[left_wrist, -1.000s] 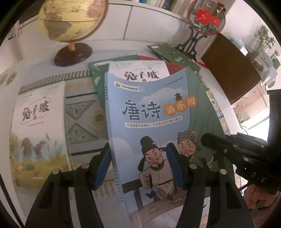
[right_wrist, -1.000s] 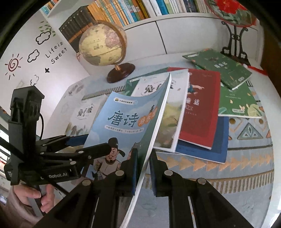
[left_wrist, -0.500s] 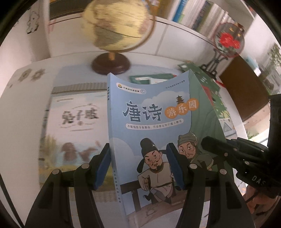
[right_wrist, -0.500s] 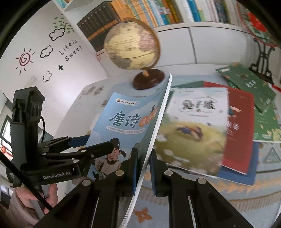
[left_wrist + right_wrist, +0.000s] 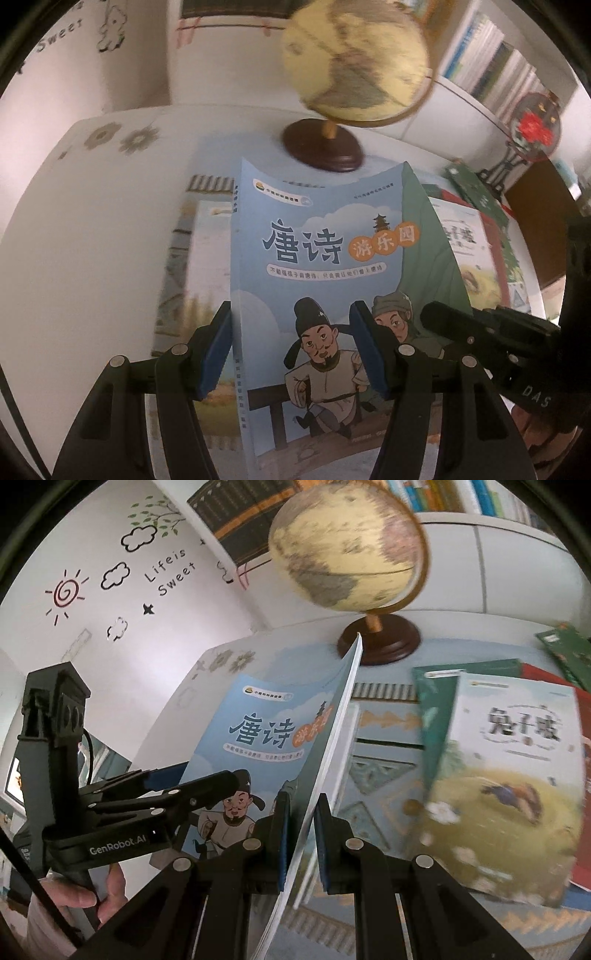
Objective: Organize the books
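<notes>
Blue book (image 5: 266, 738) stands pinched upright inside the right claw (image 5: 303, 834).

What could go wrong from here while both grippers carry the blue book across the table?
1. The right gripper pinches only the blue book at its page edge; the thin book already bows and could slip or crease.
2. The book's top corner sits close to the globe and its base; swinging further might knock it.
</notes>
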A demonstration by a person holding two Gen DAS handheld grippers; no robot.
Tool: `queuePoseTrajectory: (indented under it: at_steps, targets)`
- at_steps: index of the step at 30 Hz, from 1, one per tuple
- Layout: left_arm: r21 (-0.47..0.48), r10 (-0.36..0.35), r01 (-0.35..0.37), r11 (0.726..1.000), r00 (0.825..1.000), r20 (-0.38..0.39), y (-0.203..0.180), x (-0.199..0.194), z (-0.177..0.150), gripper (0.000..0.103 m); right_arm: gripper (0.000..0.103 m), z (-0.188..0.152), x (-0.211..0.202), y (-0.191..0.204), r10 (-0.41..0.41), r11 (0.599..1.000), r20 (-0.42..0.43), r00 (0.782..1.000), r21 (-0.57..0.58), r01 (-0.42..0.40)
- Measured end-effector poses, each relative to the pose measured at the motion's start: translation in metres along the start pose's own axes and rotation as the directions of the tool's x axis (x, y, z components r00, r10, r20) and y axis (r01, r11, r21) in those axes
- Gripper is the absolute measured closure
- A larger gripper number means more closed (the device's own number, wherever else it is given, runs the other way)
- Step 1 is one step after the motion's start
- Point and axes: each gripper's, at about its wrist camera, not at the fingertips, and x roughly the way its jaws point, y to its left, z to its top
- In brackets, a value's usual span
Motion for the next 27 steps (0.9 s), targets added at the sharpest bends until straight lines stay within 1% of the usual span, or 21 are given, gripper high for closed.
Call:
queuePoseTrajectory:
  at_steps: [3, 8, 12, 14, 17, 19, 21, 23, 25, 27]
  targets:
    - [-0.024, -0.005, 0.006, 1.0, 1.0, 0.002, 0.016, 0.009, 0.0, 0.044, 0.09, 0.0, 0.021, 0.007, 0.008, 1.0, -0.018, 1.0, -0.006, -0.008]
    - [-0.049, -0.027, 0.027, 0.998, 1.0, -0.002, 0.033, 0.028, 0.0, 0.044, 0.09, -0.004, 0.048, 0.006, 0.012, 1.0, -0.03, 0.999, -0.001, -0.012]
    - [-0.038, -0.004, 0.004, 0.999, 1.0, 0.005, 0.038, 0.036, -0.003, 0.044, 0.09, -0.007, 0.069, 0.001, 0.009, 1.0, -0.047, 0.999, 0.022, -0.008]
    - [-0.046, -0.013, 0.013, 0.999, 1.0, 0.009, 0.042, 0.039, -0.003, 0.044, 0.089, -0.01, 0.072, -0.004, 0.003, 0.999, -0.047, 0.999, 0.036, -0.001]
    - [-0.062, -0.028, 0.028, 0.998, 1.0, 0.0, 0.049, 0.043, -0.003, 0.044, 0.087, -0.014, 0.077, -0.014, 0.014, 0.996, -0.052, 0.999, 0.083, -0.01]
    - [-0.061, -0.021, 0.021, 0.998, 1.0, -0.005, 0.05, 0.045, -0.004, 0.044, 0.086, -0.016, 0.079, -0.018, 0.023, 0.994, -0.051, 0.998, 0.11, -0.017]
    - [-0.06, -0.013, 0.013, 0.998, 1.0, 0.0, 0.051, 0.045, -0.005, 0.044, 0.086, -0.018, 0.079, -0.019, 0.023, 0.993, -0.039, 0.999, 0.113, -0.018]
    - [-0.07, 0.001, -0.001, 0.998, 1.0, -0.002, 0.052, 0.046, -0.005, 0.044, 0.085, -0.017, 0.079, -0.017, 0.016, 0.995, -0.039, 0.999, 0.101, -0.011]
    - [-0.082, 0.018, -0.018, 0.996, 1.0, -0.007, 0.055, 0.046, -0.005, 0.044, 0.084, -0.018, 0.078, -0.017, 0.021, 0.993, -0.04, 0.999, 0.113, -0.017]
    - [-0.104, 0.013, -0.014, 0.995, 1.0, -0.006, 0.06, 0.044, -0.006, 0.042, 0.083, -0.019, 0.078, -0.019, 0.032, 0.991, -0.038, 0.999, 0.128, -0.027]
